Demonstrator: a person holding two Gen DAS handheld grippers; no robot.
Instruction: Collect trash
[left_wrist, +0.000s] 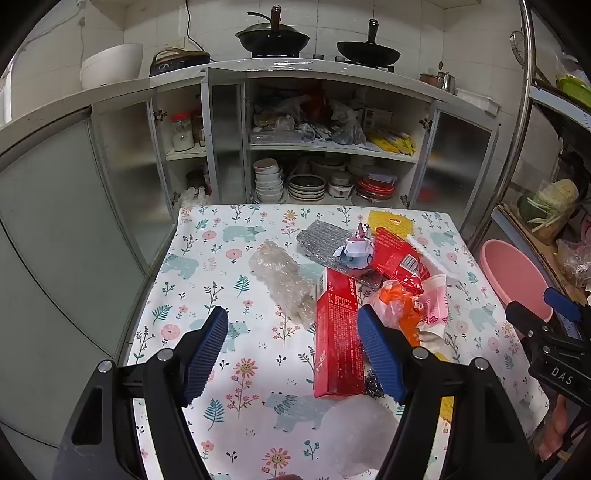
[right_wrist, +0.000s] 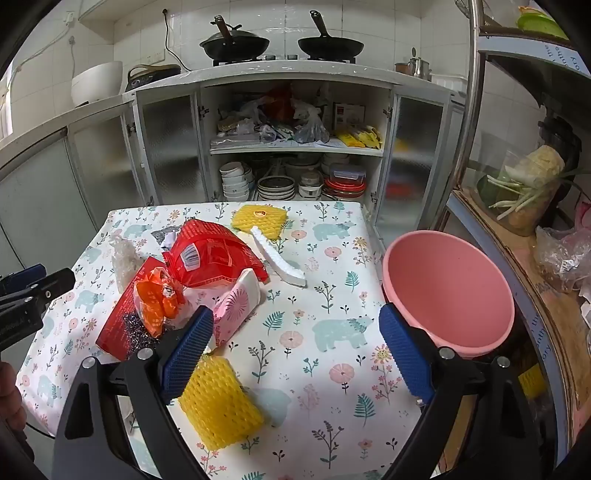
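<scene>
Both tools hang spread and empty above the bench (right_wrist: 332, 369); the trash heap (right_wrist: 207, 273) lies ahead-left of the right tool (right_wrist: 295, 354), just ahead-right of the nearer left tool (left_wrist: 295, 354); the pink basin (right_wrist: 448, 291) sits right.

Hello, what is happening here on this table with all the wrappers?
A person holds two grippers above a table covered with trash. Both are open and hold nothing. The left gripper hovers by the long red box; the right gripper hangs near a yellow foam net. The pink basin beside the table looks empty, so collecting appears not yet begun.
</scene>
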